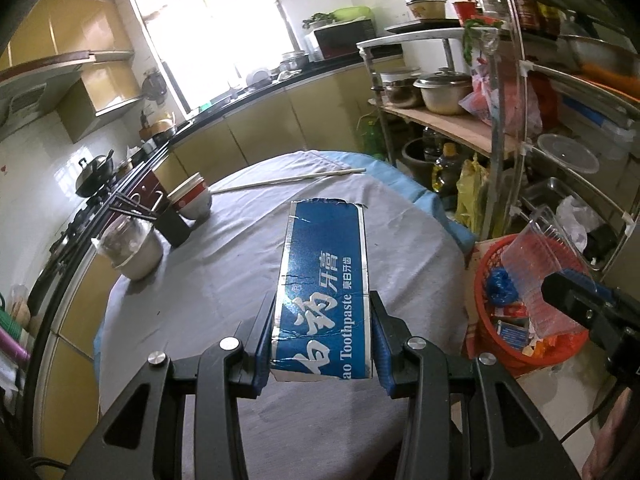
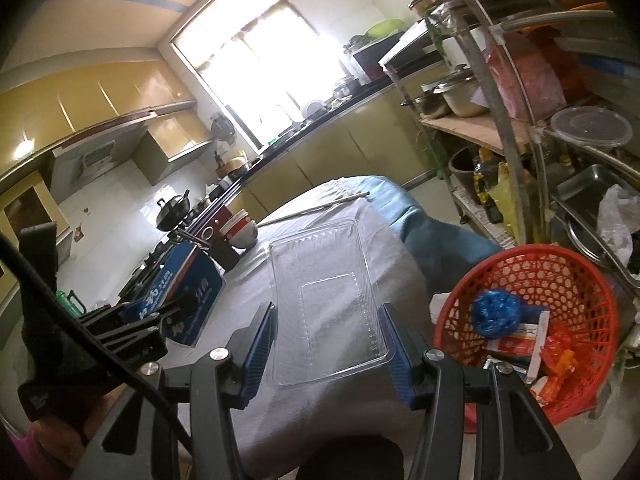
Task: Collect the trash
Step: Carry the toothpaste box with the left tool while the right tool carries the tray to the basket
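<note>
Two tools are each clamped on a piece of trash above the round bench covered in grey cloth (image 1: 208,280). The left tool (image 1: 320,344) pinches a flattened blue cardboard toothpaste box (image 1: 324,280) between its blue pads, one pad on each long edge; the box sticks forward toward twelve o'clock, torn along its far end. The right tool (image 2: 328,344) grips a clear rectangular plastic tray (image 2: 324,296) in the same way, its pads pressing on the tray's two long sides, with the grey cloth showing through the plastic.

In the right wrist view the left tool and its blue box appear at nine o'clock, beside the right tool. In the left wrist view the right tool and the clear tray appear at three o'clock, with the tray overlapping the basket in the picture.

A red plastic mesh basket (image 2: 560,280) stands off the bench's edge at three o'clock, already holding a crumpled blue bag (image 2: 496,314) and several small cartons and wrappers.

On the bench, at ten o'clock, stand stacked red-and-white bowls (image 1: 192,200), a black holder (image 1: 172,220) and a lidded metal pot (image 1: 132,248). A pair of pale chopsticks (image 1: 288,180) lies near the far edge at twelve o'clock.
</note>
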